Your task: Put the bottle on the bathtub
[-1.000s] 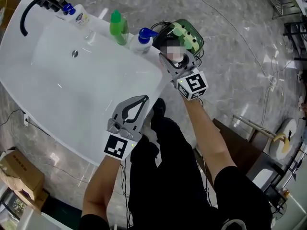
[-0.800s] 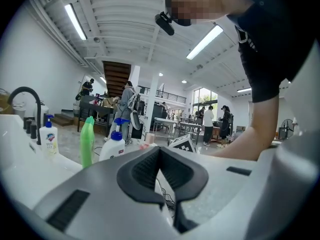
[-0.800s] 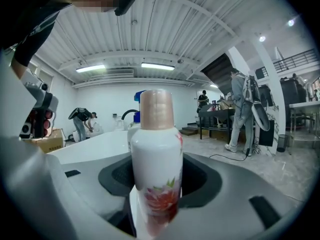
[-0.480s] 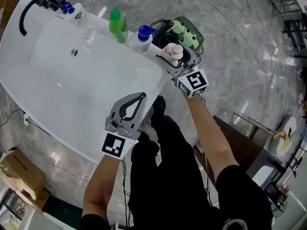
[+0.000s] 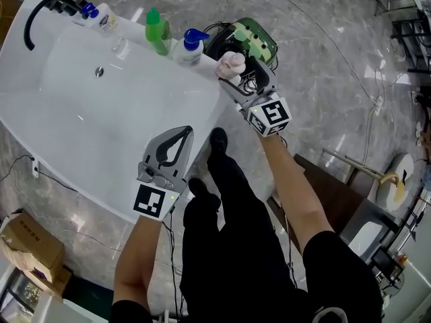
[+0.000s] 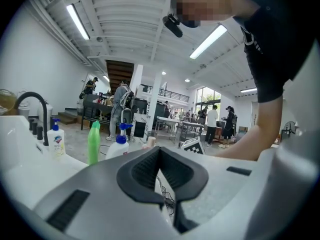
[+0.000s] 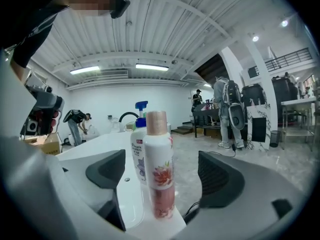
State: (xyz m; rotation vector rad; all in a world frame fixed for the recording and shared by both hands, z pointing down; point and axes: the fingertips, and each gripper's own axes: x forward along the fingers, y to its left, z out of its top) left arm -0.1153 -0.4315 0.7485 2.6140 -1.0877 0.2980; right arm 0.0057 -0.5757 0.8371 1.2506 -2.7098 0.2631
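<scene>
A pink-and-white bottle stands upright on the corner of the white bathtub's rim. My right gripper is open; its jaws have just been opening, and the bottle stands between them with a gap on each side. My left gripper is shut and empty, hovering over the tub's near rim. In the right gripper view a white pump bottle stands just behind the pink one.
Along the far rim stand a blue-pump bottle, a green bottle and a white bottle beside the black tap. A green basket with cables sits on the marble floor past the tub's corner.
The right jaws have spread off the pink bottle, which now stands free on the rim. The right gripper has drawn back slightly. The left gripper has held still.
</scene>
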